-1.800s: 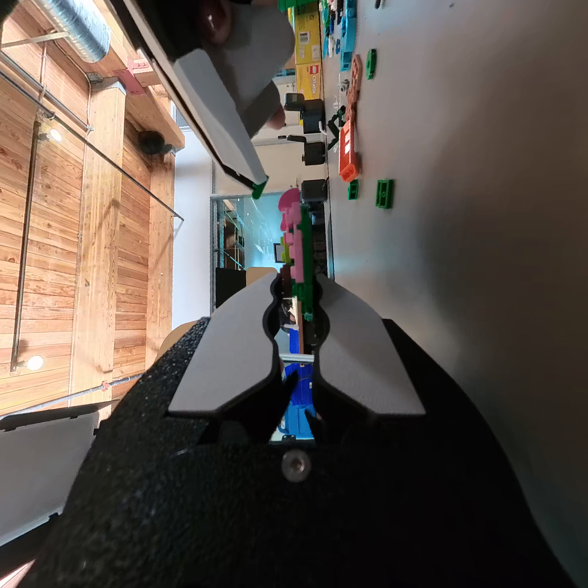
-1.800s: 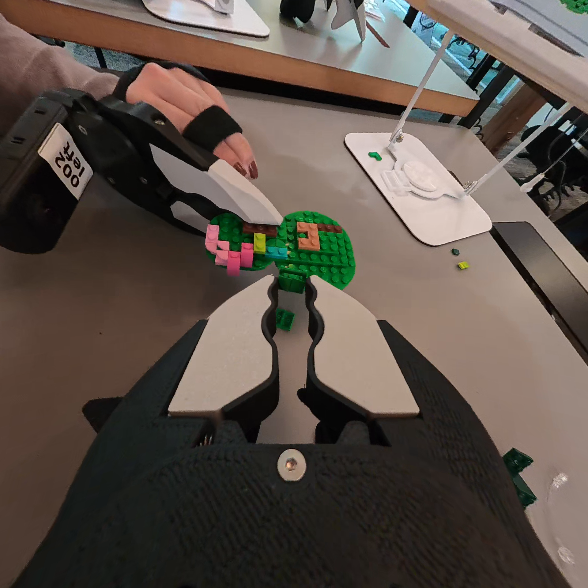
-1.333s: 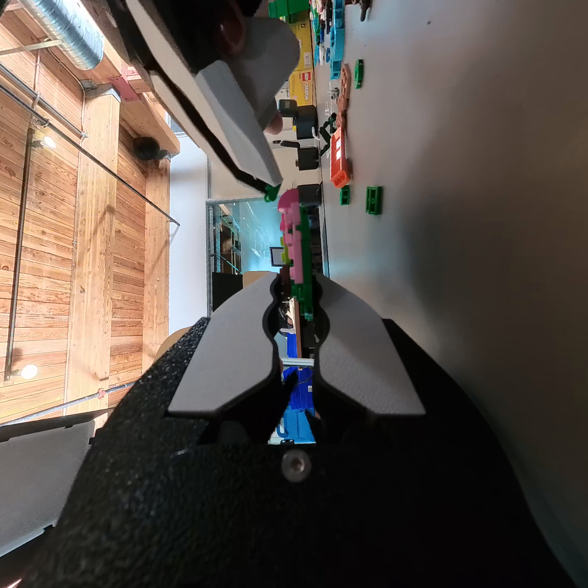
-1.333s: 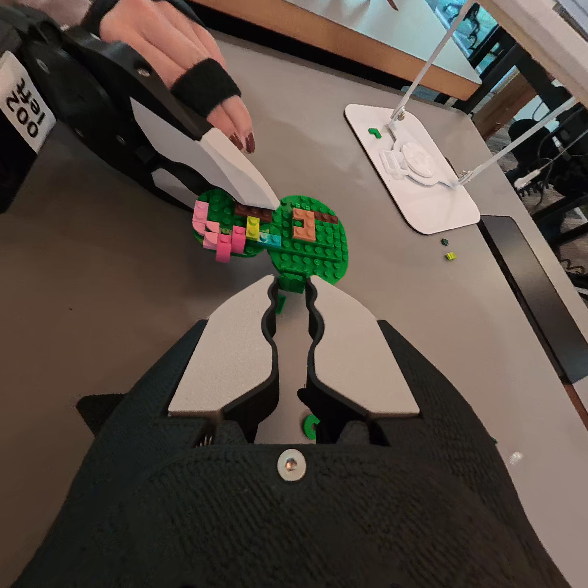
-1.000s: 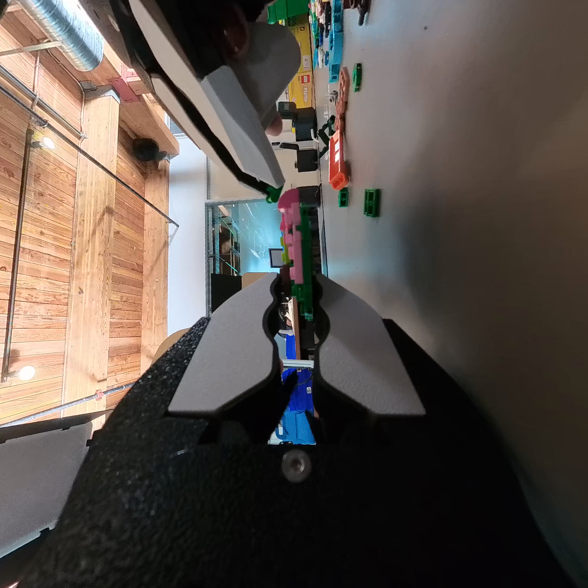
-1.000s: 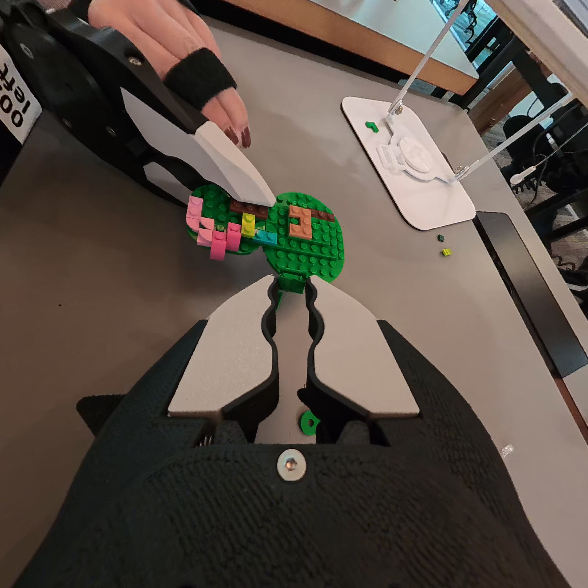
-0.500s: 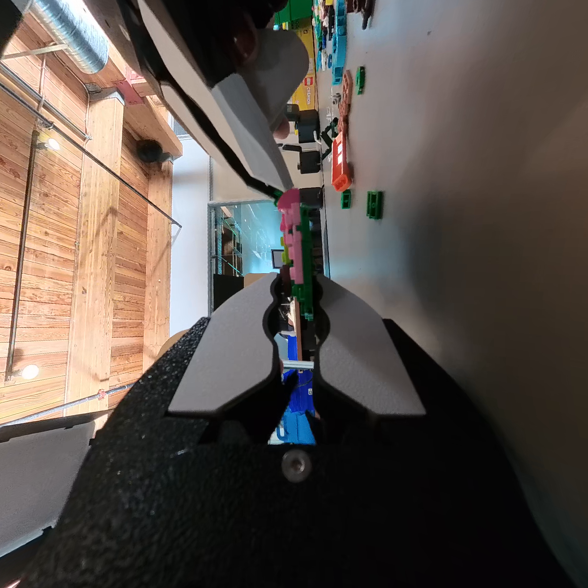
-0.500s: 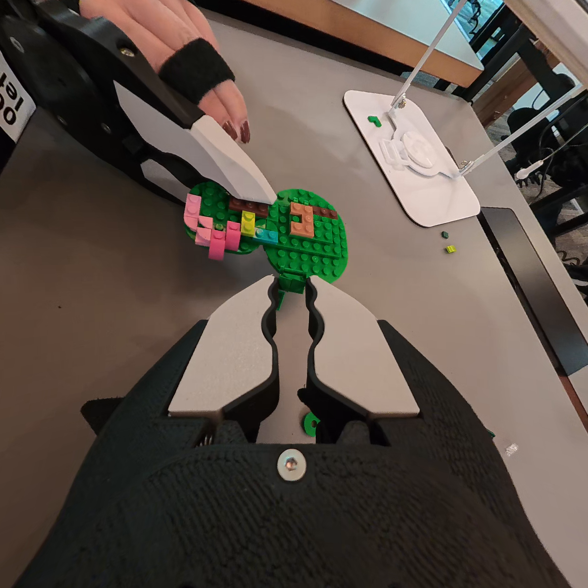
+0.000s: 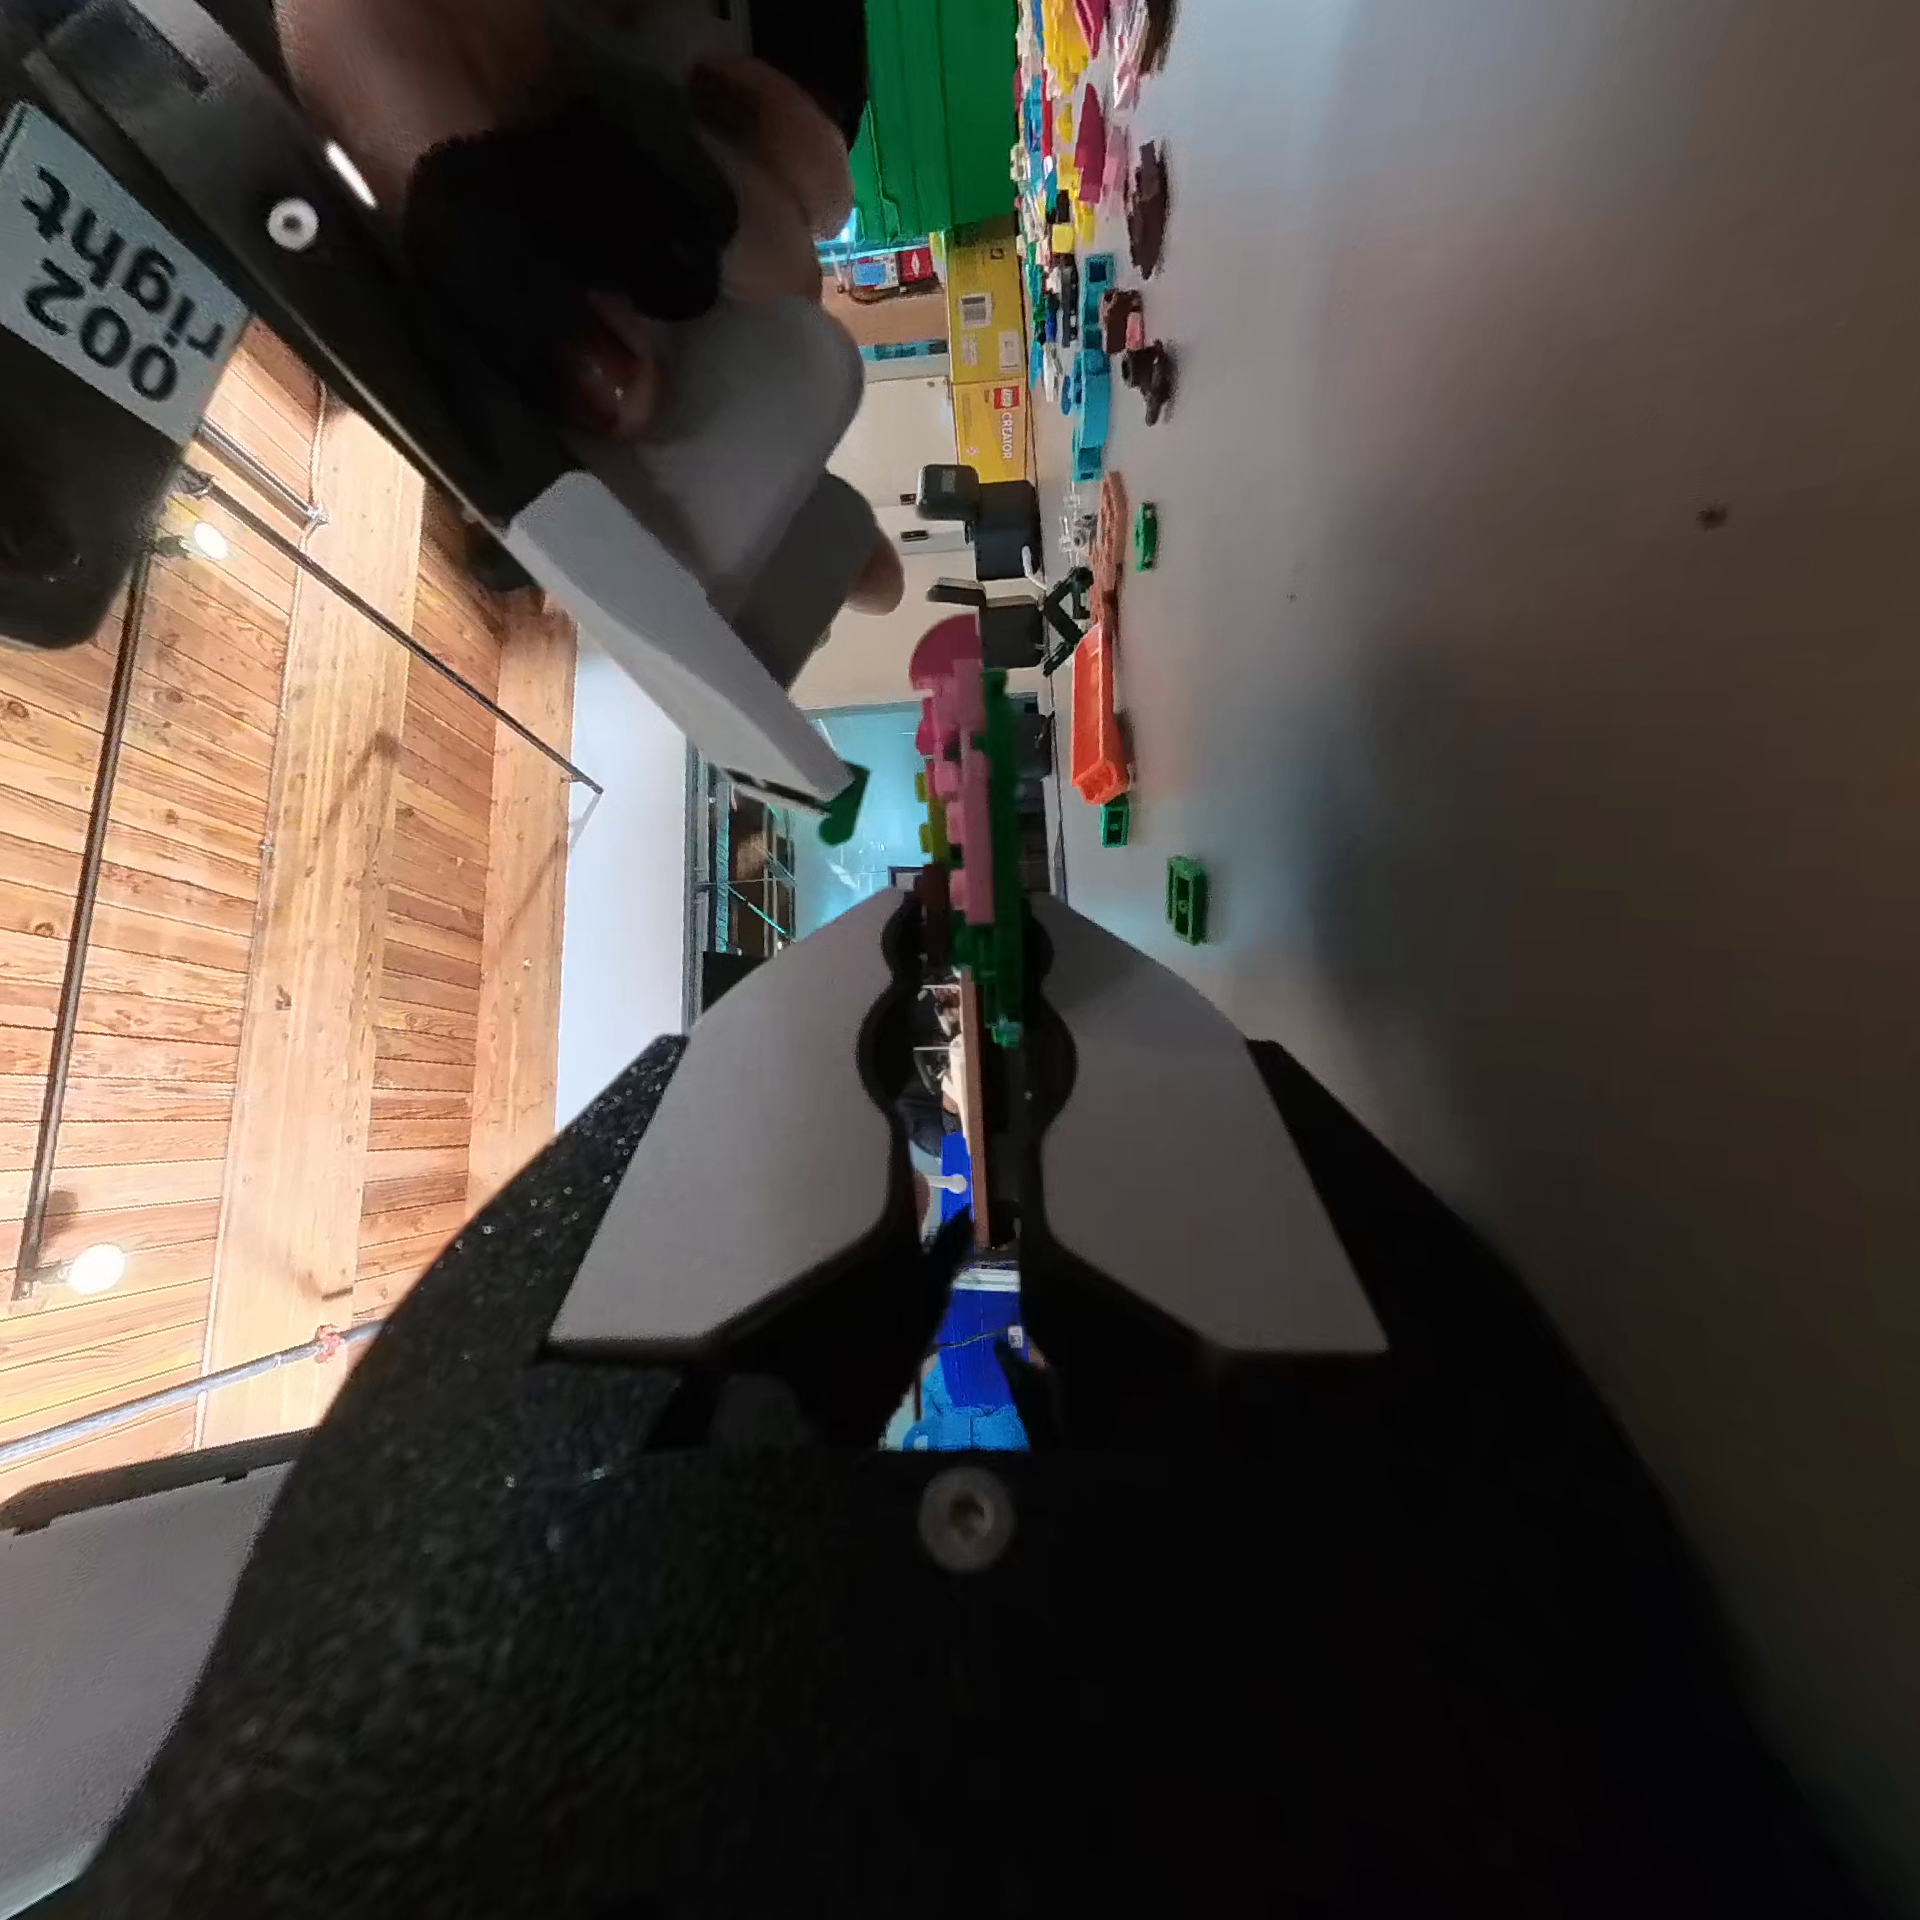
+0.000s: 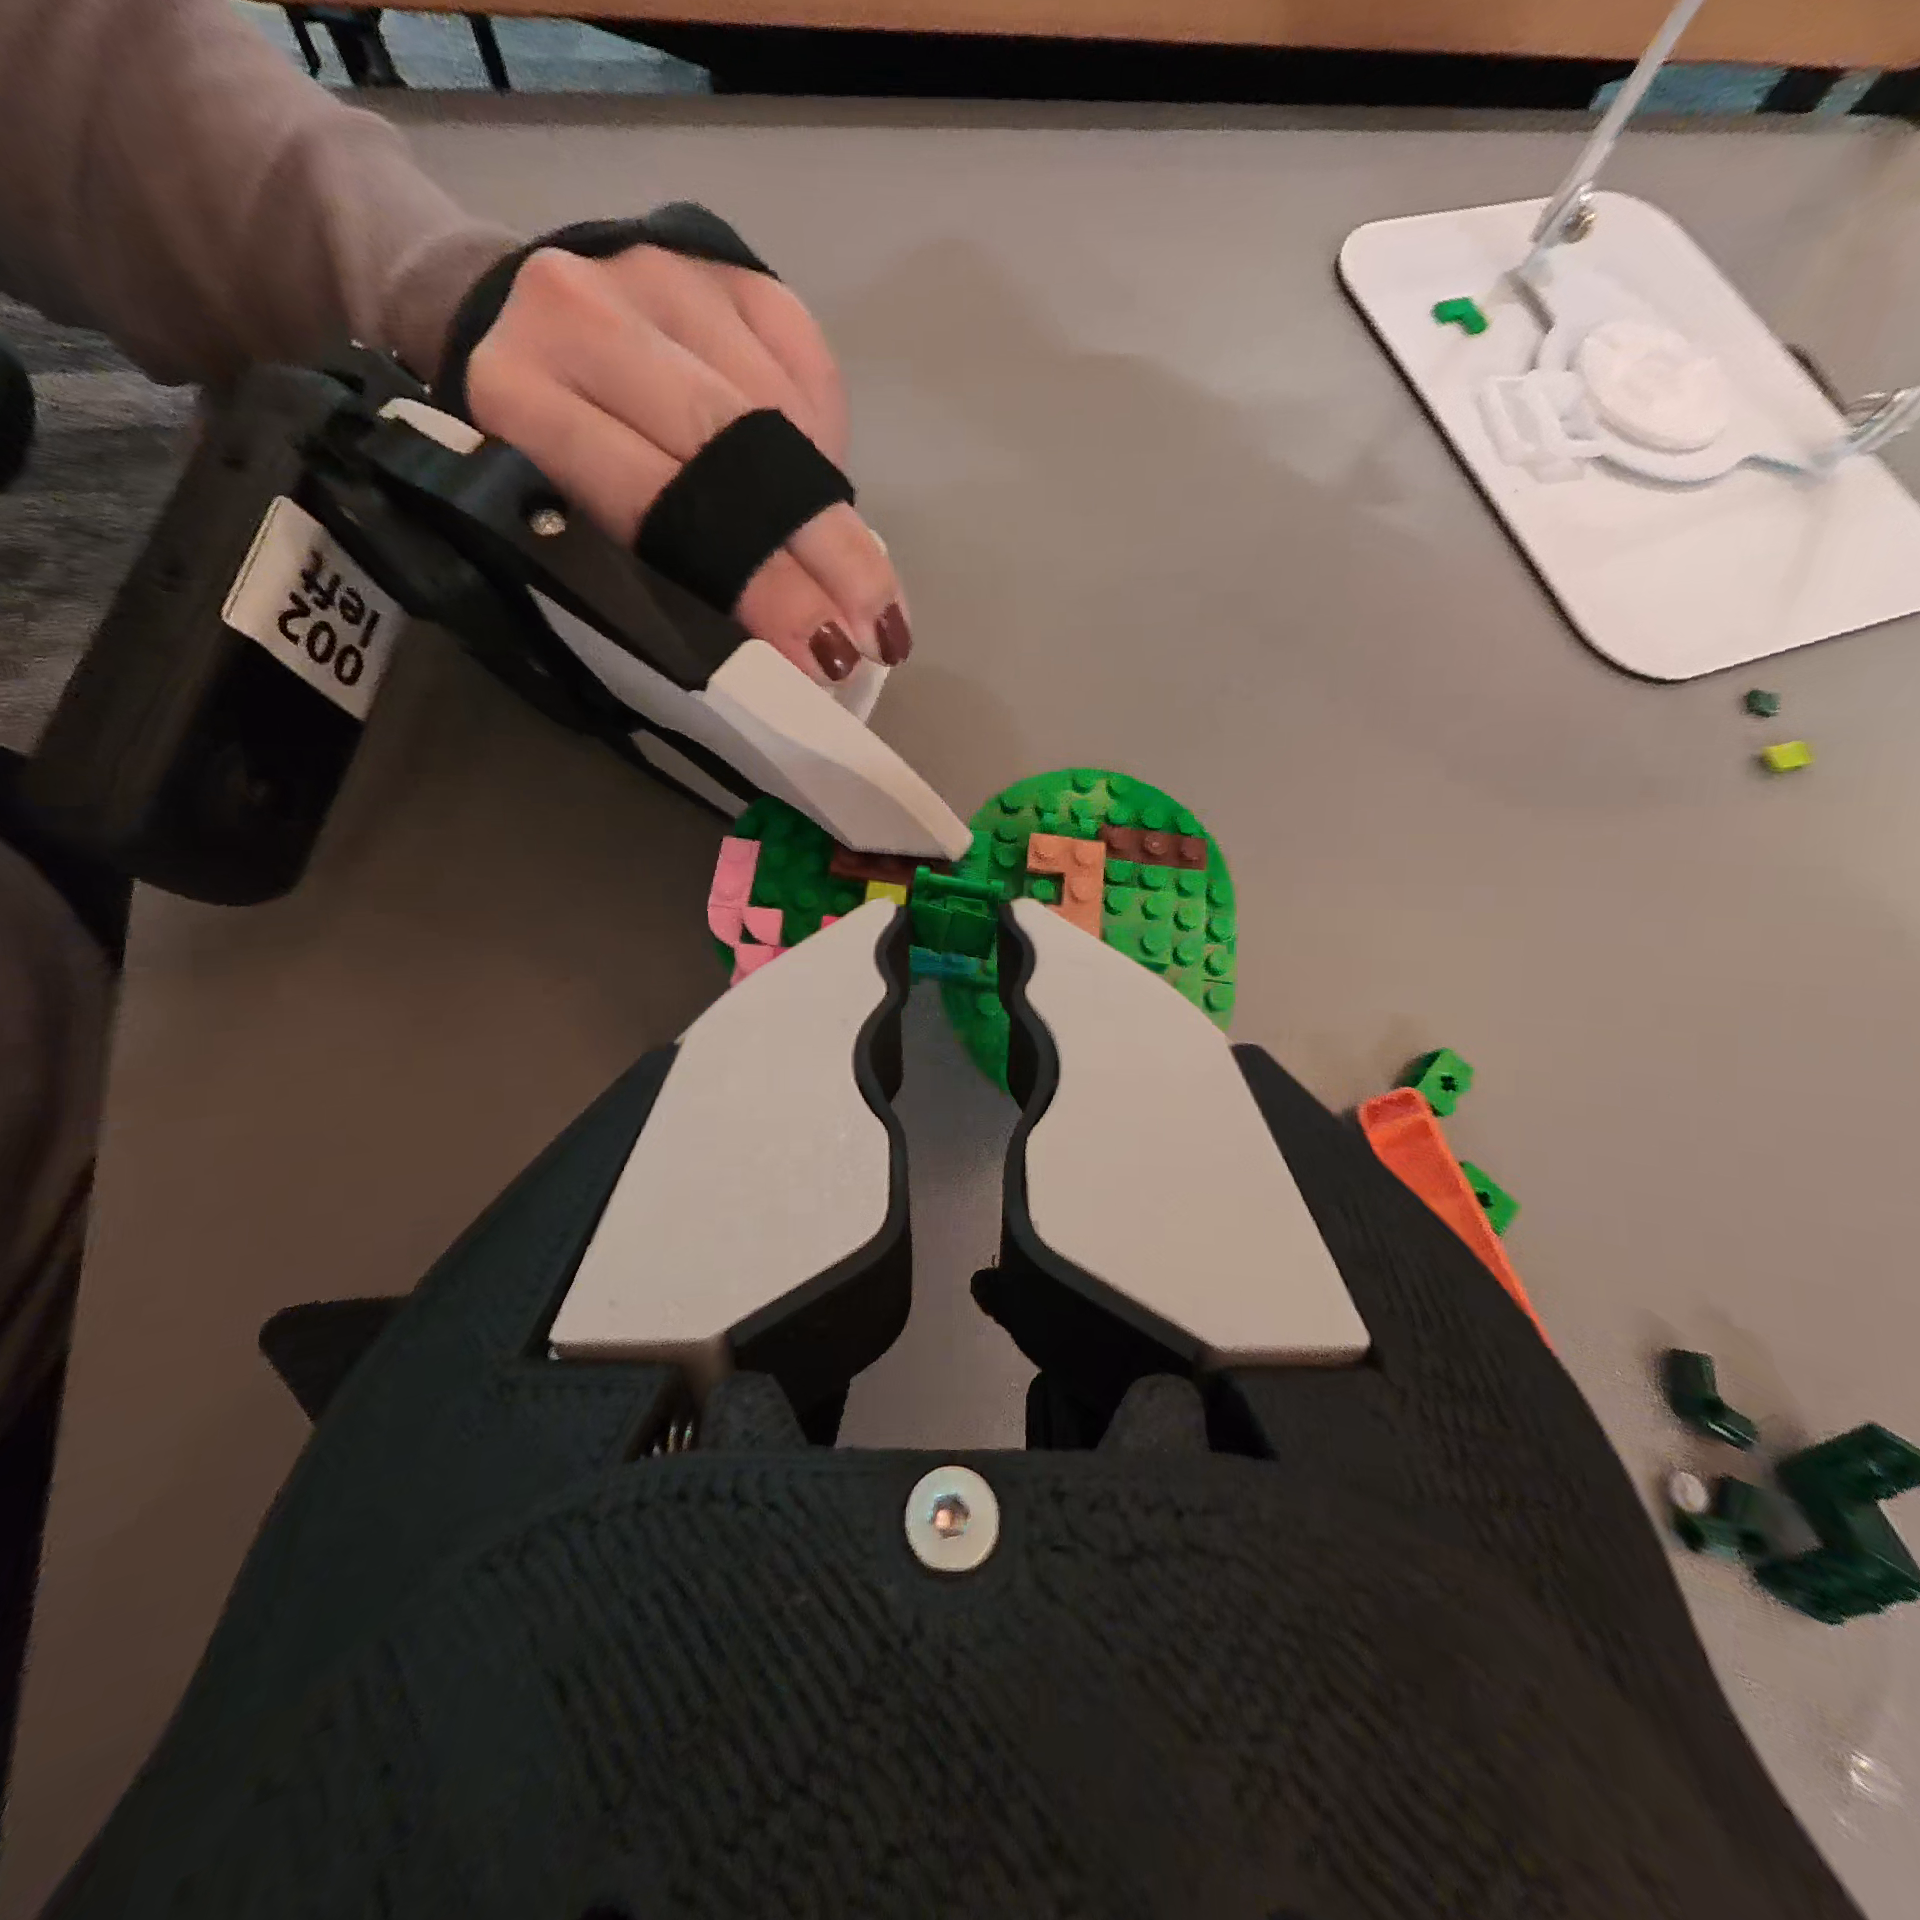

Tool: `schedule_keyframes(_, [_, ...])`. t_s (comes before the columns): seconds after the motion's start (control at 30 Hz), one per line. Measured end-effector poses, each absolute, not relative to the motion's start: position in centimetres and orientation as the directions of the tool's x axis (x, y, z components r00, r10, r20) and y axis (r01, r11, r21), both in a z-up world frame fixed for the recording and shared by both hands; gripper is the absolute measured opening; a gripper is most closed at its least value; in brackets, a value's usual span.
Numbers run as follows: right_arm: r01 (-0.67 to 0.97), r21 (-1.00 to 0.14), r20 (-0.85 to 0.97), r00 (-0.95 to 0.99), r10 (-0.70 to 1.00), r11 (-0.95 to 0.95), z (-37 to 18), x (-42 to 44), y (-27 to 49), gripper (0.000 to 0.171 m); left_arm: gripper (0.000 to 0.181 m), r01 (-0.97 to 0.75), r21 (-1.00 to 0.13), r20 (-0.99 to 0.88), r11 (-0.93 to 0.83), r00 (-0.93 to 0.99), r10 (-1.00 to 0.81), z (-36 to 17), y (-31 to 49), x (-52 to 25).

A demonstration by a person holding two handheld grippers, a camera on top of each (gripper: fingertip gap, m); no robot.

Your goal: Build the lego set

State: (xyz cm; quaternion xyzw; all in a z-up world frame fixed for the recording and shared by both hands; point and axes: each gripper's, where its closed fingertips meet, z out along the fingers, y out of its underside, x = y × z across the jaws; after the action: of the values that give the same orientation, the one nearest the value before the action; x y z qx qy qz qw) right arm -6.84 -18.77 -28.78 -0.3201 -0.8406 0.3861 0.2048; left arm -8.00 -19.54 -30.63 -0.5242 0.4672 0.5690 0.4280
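Observation:
The green lego build (image 10: 1143,894) is two joined round plates bearing pink, brown, tan and yellow bricks. My left gripper (image 9: 971,914) is shut on its edge and holds it just above the grey table (image 10: 1195,468); it also shows in the right wrist view (image 10: 935,836). My right gripper (image 10: 948,914) is shut on a small green piece (image 10: 951,914) over the middle of the build. In the left wrist view the right gripper (image 9: 821,795) holds the small green piece (image 9: 844,805) a short gap off the build's studded face (image 9: 987,831).
An orange brick separator (image 10: 1434,1174) and loose dark green pieces (image 10: 1829,1507) lie to the right. A white stand base (image 10: 1662,436) sits at the back right. Small green bricks (image 9: 1187,899), a brick pile and a yellow box (image 9: 987,364) lie farther off.
My right gripper has moved forward with the green piece, from the build's near edge to over its middle, close to the left gripper's tips. The left gripper still holds the build.

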Motion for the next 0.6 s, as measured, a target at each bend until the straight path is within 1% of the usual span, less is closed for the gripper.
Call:
schedule_keyframes(0.03, [0.391,-0.771,0.094,-0.712,0.696,0.504,-29.0,-6.7,-18.7,0.014,0.016,-0.977,0.086,-0.996,-0.194,-0.087,-0.002,-30.6,-19.5,-8.0])
schedule_keyframes(0.4, [0.459,-0.74,-0.017,-0.744,0.668,0.492,-29.9,-5.6,-19.5,0.014,0.016,-0.983,0.134,-0.99,-0.13,-0.137,0.019,-30.3,-19.5,-6.3])
schedule_keyframes(0.6, [0.48,-0.729,-0.04,-0.742,0.67,0.488,-29.9,-5.1,-19.4,0.014,0.016,-0.982,0.14,-0.99,-0.123,-0.143,0.018,-30.3,-19.5,-6.1])
